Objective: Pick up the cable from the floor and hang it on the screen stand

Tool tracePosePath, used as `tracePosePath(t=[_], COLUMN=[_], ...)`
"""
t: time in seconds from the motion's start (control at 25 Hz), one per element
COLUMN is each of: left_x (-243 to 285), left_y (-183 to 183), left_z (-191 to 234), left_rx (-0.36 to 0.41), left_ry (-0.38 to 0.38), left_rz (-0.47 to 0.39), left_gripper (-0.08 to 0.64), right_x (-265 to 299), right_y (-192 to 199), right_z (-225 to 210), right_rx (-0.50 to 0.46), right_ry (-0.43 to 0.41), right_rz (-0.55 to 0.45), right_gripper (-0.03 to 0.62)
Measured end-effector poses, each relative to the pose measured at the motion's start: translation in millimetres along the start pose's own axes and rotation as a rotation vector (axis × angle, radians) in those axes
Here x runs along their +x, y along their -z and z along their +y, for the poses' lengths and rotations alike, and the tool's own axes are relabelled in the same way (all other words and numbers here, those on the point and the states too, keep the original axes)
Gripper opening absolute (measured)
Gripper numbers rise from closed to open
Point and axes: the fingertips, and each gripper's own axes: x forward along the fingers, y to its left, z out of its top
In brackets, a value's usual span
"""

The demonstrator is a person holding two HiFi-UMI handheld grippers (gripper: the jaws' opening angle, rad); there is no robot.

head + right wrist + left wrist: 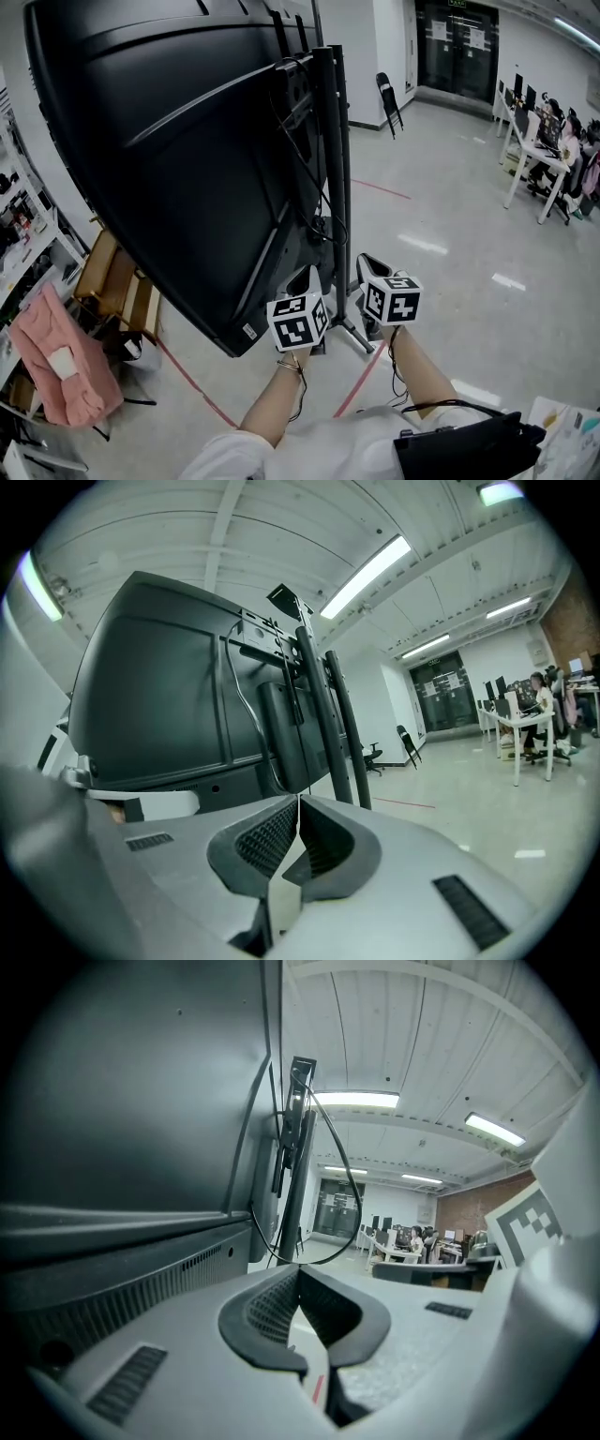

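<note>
Right in front of you, your left gripper (307,277) is closed up tight: its own view has the two ribbed pads pressed tip to tip with nothing caught between them. Your right gripper (368,264) is just beside it and a touch further forward. Its jaws are also together and empty, tips meeting in a thin seam. Both point at the foot of the screen stand (327,141), and neither touches it.

Under your hands a red tape line (367,367) runs across the pale floor (450,281).

Just past the jaws, the cable (359,1206) is up on the stand. From the left gripper view it drops from the mount near the top of the post, swings out in a wide black loop and curls back in low against the post. The big black screen (169,131) fills your upper left, its back towards you.

Off to the left, a pink cloth (56,361) lies by the shelving. Further out a folding chair (389,98) stands by the wall. People sit at white desks (539,155) far right, and dark double doors (459,42) close the room.
</note>
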Motion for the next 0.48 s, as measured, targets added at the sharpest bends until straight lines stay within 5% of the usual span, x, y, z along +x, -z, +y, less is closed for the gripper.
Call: tracePosePath(t=[0.48], left_x=[3.1], left_y=[-4.5], left_z=[-1.9], left_rx=[-0.017], left_ry=[0.008], left_rz=[-0.017], left_gripper=[0.003], right_x=[-3.8], right_y=[-1.7], right_z=[6.5], right_rx=[0.037], right_ry=[-0.061], right_rz=[-0.005], right_gripper=[0.018])
